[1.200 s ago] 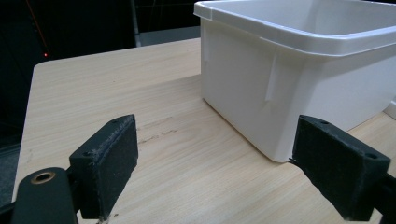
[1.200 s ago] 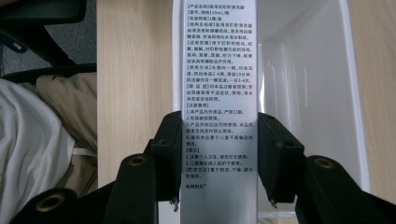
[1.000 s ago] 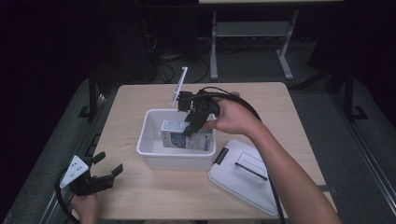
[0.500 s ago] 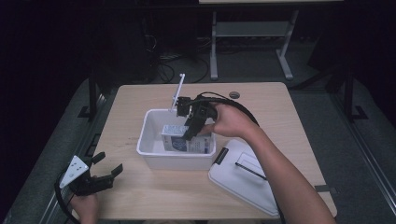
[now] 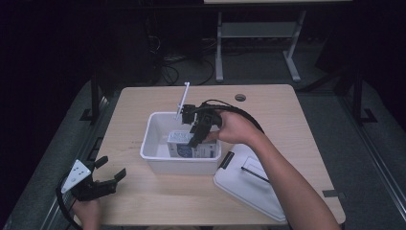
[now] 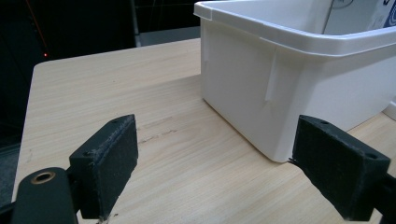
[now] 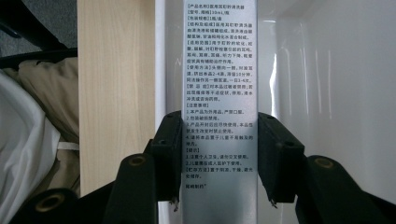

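Note:
A white plastic bin (image 5: 149, 143) stands mid-table. Inside it is a silvery carton (image 5: 182, 143) printed with small black text, and my right gripper (image 5: 196, 136) reaches down into the bin from the right, shut on that carton. In the right gripper view both pads press the long sides of the carton (image 7: 218, 70), which my right gripper (image 7: 218, 158) holds against the bin's white inner wall (image 7: 327, 93). My left gripper (image 5: 111, 167) rests at the table's front left corner, open. In its own view my left gripper (image 6: 220, 140) is wide open with bare tabletop between the pads and the bin (image 6: 299, 79) just ahead.
A white bin lid (image 5: 249, 184) with a dark handle lies flat at the front right, touching the bin's corner. A round cable hole (image 5: 240, 97) sits near the table's far edge. A dark floor and a metal stand lie beyond the table.
My right gripper has sunk lower into the bin with the carton in it. The left gripper has stayed where it was.

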{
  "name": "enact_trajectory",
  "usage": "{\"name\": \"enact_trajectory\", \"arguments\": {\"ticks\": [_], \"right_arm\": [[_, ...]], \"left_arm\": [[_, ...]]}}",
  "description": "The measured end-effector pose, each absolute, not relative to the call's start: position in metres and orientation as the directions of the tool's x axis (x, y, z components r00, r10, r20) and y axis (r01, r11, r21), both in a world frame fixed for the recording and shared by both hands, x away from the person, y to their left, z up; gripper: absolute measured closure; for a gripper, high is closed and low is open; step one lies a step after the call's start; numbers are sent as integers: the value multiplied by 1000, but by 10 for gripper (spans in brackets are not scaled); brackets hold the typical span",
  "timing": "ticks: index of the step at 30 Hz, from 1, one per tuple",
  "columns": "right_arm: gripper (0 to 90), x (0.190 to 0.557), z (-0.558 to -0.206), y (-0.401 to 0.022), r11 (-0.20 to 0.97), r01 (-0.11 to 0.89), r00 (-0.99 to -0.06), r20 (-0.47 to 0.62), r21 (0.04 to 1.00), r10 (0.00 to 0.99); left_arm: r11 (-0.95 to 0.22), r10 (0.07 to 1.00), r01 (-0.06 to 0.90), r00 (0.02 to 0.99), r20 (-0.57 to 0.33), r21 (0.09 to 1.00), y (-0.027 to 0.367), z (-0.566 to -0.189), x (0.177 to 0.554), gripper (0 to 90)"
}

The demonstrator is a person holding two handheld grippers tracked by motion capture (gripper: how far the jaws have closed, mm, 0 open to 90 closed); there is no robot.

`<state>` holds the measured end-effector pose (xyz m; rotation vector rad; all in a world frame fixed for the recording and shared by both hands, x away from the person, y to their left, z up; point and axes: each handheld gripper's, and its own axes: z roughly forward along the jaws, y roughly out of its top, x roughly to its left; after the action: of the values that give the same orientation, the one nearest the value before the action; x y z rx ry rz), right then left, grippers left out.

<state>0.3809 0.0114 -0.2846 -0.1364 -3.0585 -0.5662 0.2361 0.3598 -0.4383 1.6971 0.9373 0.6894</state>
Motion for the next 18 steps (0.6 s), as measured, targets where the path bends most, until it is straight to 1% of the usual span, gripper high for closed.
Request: {"name": "enact_trajectory", "arguments": {"ticks": [18], "right_arm": [[551,384,-311,15,940,96,-995,64,326,79]], "left_arm": [[-161,848,255,531,1,953,360,-439,236,134]]}}
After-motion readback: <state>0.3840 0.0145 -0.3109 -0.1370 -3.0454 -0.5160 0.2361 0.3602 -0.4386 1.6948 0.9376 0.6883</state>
